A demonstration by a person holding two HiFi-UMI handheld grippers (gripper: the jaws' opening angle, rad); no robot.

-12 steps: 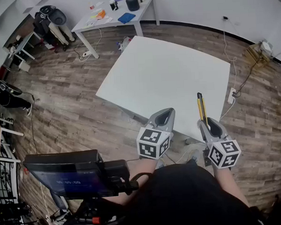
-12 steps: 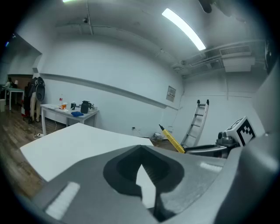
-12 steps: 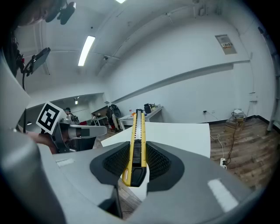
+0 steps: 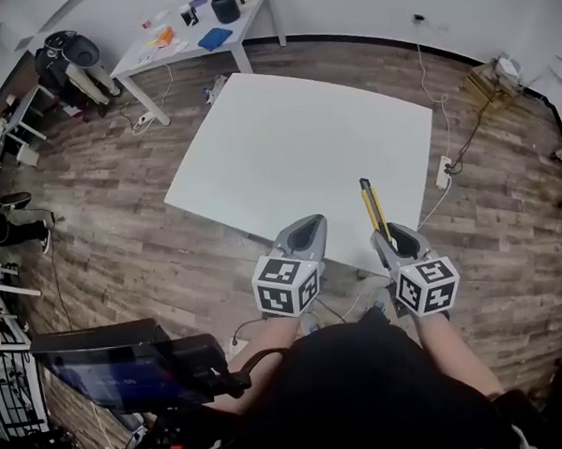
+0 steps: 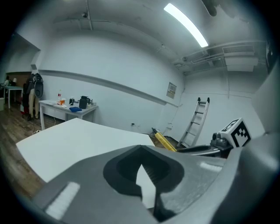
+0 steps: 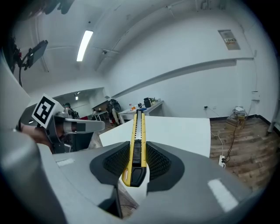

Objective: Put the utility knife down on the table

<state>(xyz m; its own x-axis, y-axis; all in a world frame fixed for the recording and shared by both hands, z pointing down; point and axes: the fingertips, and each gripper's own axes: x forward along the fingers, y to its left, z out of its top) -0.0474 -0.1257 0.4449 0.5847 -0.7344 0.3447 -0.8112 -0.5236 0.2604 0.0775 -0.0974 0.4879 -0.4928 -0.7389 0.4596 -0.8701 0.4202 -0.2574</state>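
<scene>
Item under inspection: the utility knife point(image 6: 137, 141), yellow body with black slider. It is clamped by its rear end between the ribbed pads of the right tongs point(image 4: 389, 236), standing on edge. Most of its length projects straight ahead beyond the tong tips. It is off the counter point(image 4: 295, 138). From the head view its forward end lies over the counter's near edge, while the tongs themselves sit back over the wooden floor point(image 4: 169, 243).

The right tongs are clenched on the knife, with pad contact on both flanks. The left tongs point(image 4: 303, 231), level with and to the left of the right pair, are closed on themselves with nothing between the pads. They stand clear of the knife.

Assessed step: carrying the knife toward the counter; set-down not yet begun.

Assessed requirement for the next move:
- Advance the right tongs forward until the whole knife is over the white surface.
- Lower until the knife body rests on the counter.
- Only then release.

Releasing here would risk the knife's rear end overhanging the edge.
</scene>
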